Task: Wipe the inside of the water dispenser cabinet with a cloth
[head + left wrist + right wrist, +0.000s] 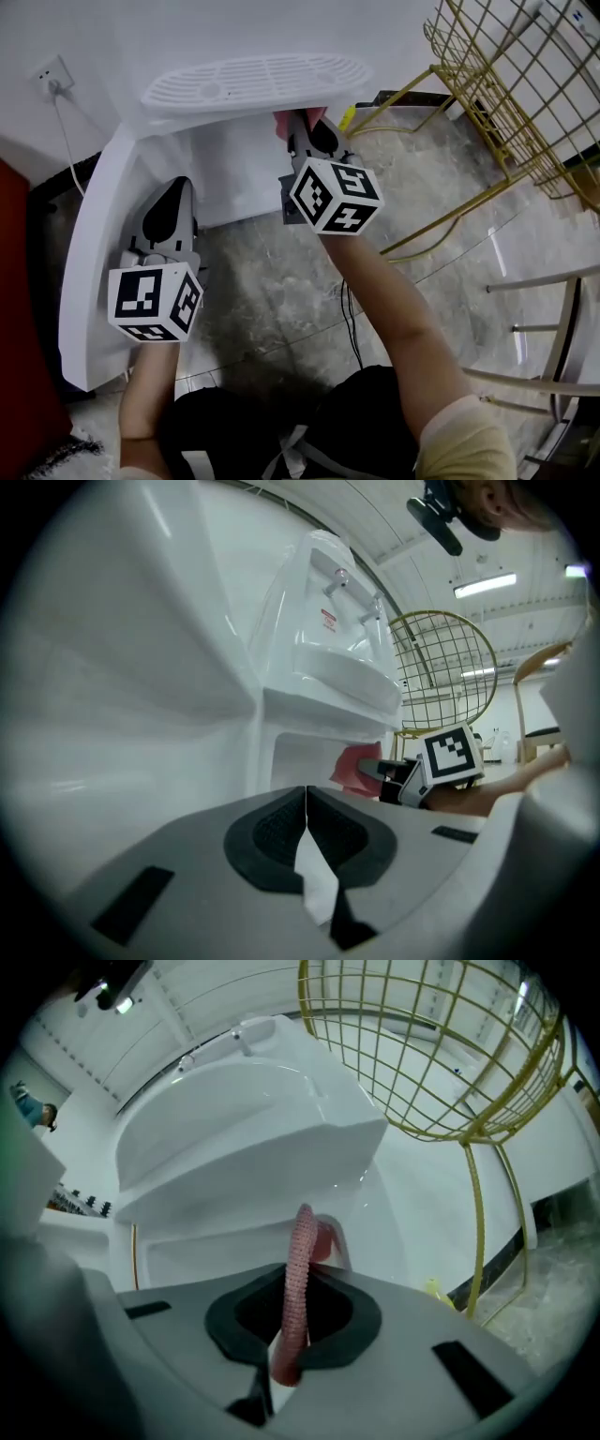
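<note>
Currently right gripper [302,133] pinches the pink cloth [298,1260] edge-on at the water dispenser [319,602] cabinet mouth, 12 o'clock in head view, just under the drip tray [253,82]. Left gripper [174,195] pressed together, empty, 8 o'clock from it, beside the open cabinet door [94,244].

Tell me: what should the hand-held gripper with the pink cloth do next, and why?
Probably push the cloth deeper into the cabinet and sweep a wall: the right hand-held gripper is shut on it at the opening, and the door stands open.
</note>
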